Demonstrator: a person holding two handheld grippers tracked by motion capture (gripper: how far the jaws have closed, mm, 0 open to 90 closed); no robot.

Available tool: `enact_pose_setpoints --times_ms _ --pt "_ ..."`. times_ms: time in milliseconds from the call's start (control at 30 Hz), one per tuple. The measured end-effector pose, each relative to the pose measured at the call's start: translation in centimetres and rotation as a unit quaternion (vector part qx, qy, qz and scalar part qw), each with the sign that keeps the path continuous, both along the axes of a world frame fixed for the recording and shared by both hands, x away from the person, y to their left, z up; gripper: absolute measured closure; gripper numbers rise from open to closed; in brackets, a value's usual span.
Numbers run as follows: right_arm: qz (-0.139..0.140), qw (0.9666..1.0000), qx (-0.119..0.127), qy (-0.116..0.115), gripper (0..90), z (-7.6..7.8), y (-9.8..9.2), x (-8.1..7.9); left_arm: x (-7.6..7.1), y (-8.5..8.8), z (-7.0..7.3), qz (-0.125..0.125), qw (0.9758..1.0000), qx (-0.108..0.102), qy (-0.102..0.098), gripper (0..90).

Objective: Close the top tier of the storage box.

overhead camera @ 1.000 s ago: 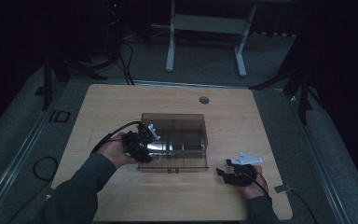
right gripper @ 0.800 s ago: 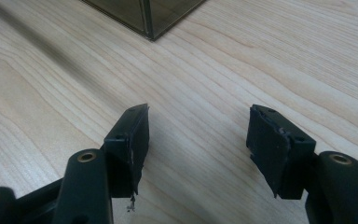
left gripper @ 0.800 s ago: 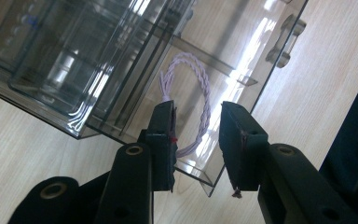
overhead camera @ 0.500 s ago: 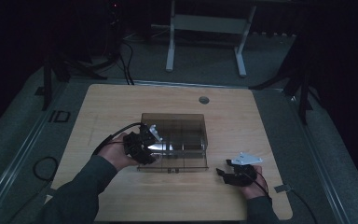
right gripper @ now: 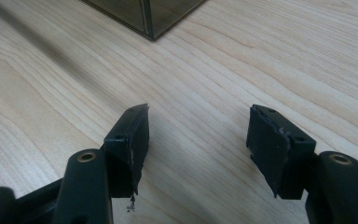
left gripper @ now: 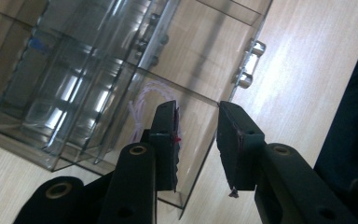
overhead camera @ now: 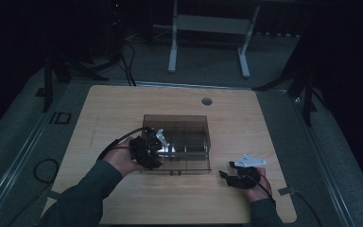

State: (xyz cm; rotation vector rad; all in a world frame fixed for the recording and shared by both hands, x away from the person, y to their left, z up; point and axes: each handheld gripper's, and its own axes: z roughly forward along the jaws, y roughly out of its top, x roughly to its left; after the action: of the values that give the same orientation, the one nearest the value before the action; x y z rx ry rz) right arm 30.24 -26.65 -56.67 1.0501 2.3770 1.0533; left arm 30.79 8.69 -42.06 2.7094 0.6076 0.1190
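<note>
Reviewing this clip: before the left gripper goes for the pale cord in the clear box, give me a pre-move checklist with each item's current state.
1. Left gripper open, nothing between the pads: ok.
2. Pale cord in sight inside the clear compartment box: ok.
3. Box lid open above the cord: cannot tell.
4. Left gripper at the box's near-left corner: ok.
5. Right gripper open, empty, apart from the box on the table: ok.

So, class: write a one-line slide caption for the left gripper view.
Left gripper, jaws apart, poised over a clear compartment box holding a coil of pale cord.
</note>
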Motion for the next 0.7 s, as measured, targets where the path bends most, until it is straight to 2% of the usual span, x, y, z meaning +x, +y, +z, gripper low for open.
enact_pose_setpoints --times_ms 300,400,700 --pt "0.0 1.0 0.0 0.0 39.2 0.0 0.0 0.0 -0.5 -0.7 0.0 -0.009 0.9999 -0.002 -0.008 73.3" --pt "0.0 1.0 0.0 0.0 39.3 0.0 0.0 0.0 -0.8 -0.8 0.1 -0.007 0.9998 -0.001 -0.02 78.4" --pt "0.0 1.0 0.0 0.0 39.2 0.0 0.0 0.0 -1.2 -1.1 -0.1 -0.016 0.9998 0.0 -0.013 86.5"
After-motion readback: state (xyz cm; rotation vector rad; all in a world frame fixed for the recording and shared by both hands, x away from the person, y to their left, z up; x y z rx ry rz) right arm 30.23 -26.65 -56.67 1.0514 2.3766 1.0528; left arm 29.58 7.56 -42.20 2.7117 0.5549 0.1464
